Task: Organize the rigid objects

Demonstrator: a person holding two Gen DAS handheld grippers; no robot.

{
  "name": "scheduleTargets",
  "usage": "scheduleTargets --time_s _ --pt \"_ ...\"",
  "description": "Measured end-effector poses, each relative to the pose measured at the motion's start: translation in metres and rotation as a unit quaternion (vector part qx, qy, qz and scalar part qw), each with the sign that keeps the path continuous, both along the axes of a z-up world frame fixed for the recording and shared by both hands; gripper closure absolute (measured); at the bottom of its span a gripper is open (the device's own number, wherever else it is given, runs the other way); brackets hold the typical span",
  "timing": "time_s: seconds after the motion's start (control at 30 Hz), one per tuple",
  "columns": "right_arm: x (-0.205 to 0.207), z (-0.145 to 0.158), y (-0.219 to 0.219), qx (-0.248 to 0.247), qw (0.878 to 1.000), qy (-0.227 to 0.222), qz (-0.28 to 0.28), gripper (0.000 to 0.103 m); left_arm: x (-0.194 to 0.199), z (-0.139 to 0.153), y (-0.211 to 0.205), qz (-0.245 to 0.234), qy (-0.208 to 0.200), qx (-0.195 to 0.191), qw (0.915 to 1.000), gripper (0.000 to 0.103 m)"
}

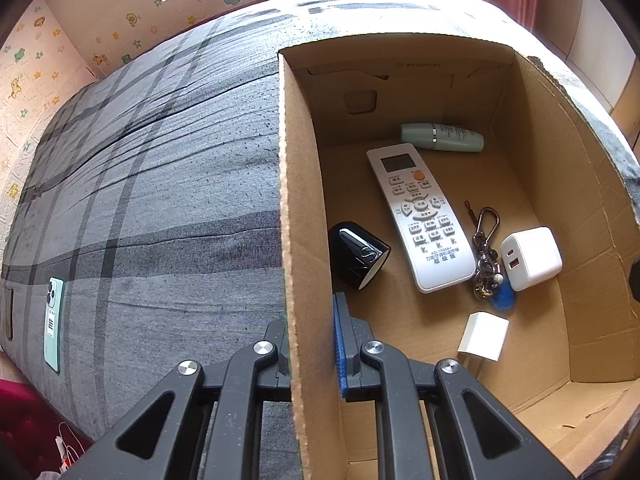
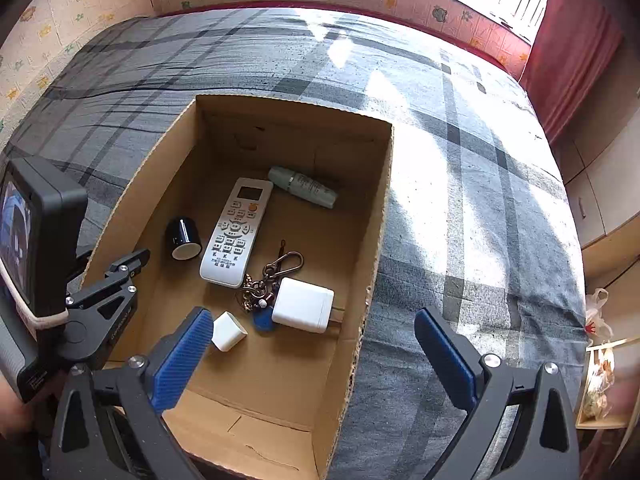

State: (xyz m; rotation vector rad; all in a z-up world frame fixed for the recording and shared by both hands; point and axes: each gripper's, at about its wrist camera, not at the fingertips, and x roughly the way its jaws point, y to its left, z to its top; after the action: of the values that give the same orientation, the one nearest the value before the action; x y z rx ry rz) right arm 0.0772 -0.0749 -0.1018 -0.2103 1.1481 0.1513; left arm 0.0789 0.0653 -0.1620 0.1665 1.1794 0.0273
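**Box wall clamped, phone left out**

Left wrist: left gripper is clenched on the cardboard box wall; a smartphone is seen outside on the bedspread.

Right wrist: right gripper is held released above the box rim; the remote control and charger are already boxed. Fetching the phone is judged next.

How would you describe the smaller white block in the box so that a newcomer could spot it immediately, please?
Look inside the open cardboard box on the grey plaid bed. Near its front end, just before the blue tag of the keyring, lies the small white block. Unlike the bigger white charger beside it, it shows no ports and sits alone.
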Motion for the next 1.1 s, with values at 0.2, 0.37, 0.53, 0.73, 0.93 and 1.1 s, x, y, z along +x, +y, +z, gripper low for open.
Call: scheduleTargets --time_s 0.2,0.37,0.53,0.73,0.93,1.1 --pt "-0.019 0.008 -0.011 0.015 1.0 -0.014 -0.014 0.0 -0.001 0.001 -0.001 0.0 -0.003 0.001 1.0 0.089" --pt "-0.026 0.011 -0.014 0.018 0.999 -0.019 -0.019 0.0 -0.002 0.001 -0.002 -0.001 -0.005 0.002 1.0 0.089" --pt "-0.03 0.018 -0.018 0.028 0.999 -0.03 -0.027 0.0 -0.003 0.002 -0.004 -0.005 -0.006 0.013 0.9999 0.085" --pt "-0.036 0.021 -0.017 0.033 0.999 -0.033 -0.019 0.0 -0.01 0.014 -0.003 0.001 -0.025 0.02 0.9995 0.031" --pt "-0.041 0.026 -0.018 0.047 0.998 -0.041 -0.022 0.0 -0.027 0.035 -0.006 0.009 -0.048 0.021 0.9986 0.018" --pt "-0.047 0.03 -0.017 0.052 0.997 -0.048 -0.018 0.0 -0.042 0.051 -0.009 0.012 -0.057 0.004 0.9983 0.0"
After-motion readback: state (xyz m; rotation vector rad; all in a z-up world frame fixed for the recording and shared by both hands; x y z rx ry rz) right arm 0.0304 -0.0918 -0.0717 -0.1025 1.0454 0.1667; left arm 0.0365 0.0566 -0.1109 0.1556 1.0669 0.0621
